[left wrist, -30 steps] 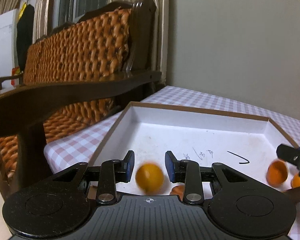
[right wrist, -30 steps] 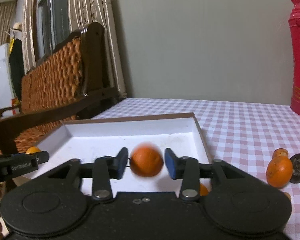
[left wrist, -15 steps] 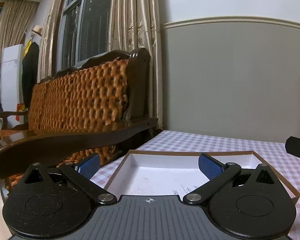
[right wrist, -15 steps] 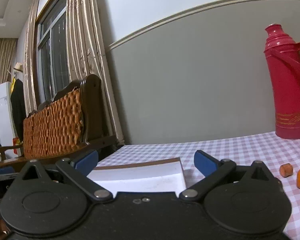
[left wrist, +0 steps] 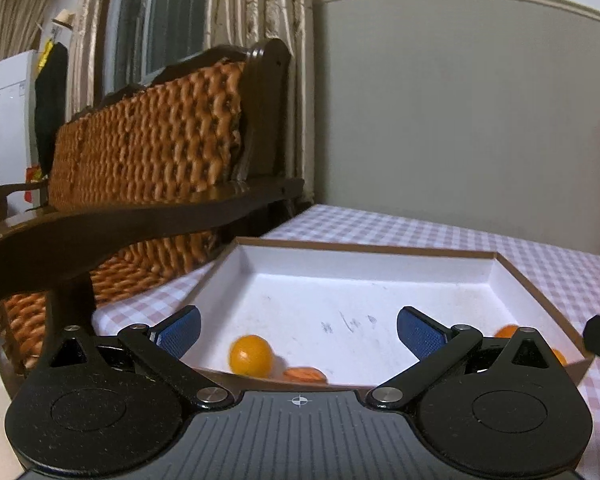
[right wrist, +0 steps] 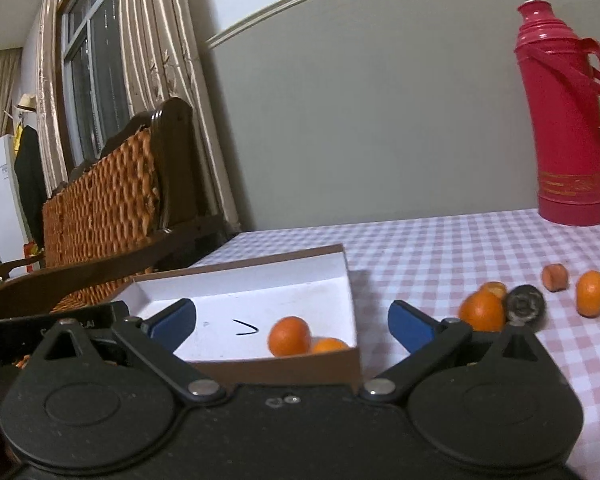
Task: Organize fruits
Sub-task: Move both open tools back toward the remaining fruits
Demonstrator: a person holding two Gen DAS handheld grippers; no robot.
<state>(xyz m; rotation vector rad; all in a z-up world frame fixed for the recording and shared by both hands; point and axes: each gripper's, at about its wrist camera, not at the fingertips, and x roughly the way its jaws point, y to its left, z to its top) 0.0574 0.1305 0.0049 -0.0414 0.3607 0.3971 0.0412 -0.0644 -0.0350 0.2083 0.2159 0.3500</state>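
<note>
Your left gripper has its jaws spread wide with nothing between them; they have just been opening. The same goes for your right gripper: jaws wide apart, freshly opened, empty.

Both point at the shallow white box with the brown rim, which sits on the checked surface at the edge next to the woven chair. In the left view, a yellow-orange fruit lies on the box floor close to the near wall, with a flatter orange piece just beside it against that wall. More orange fruit shows at the box's near right corner, partly hidden behind your left gripper's right finger.

In the right view, an orange fruit rests in the box's near right corner, touching a second one tucked behind the wall.

Outside the box, on the open surface to its right, an orange sits against a smaller orange piece and a dark round thing. Farther right lie a reddish stub and another orange, slightly apart from each other. A red flask stands upright near the far edge by the wall.
</note>
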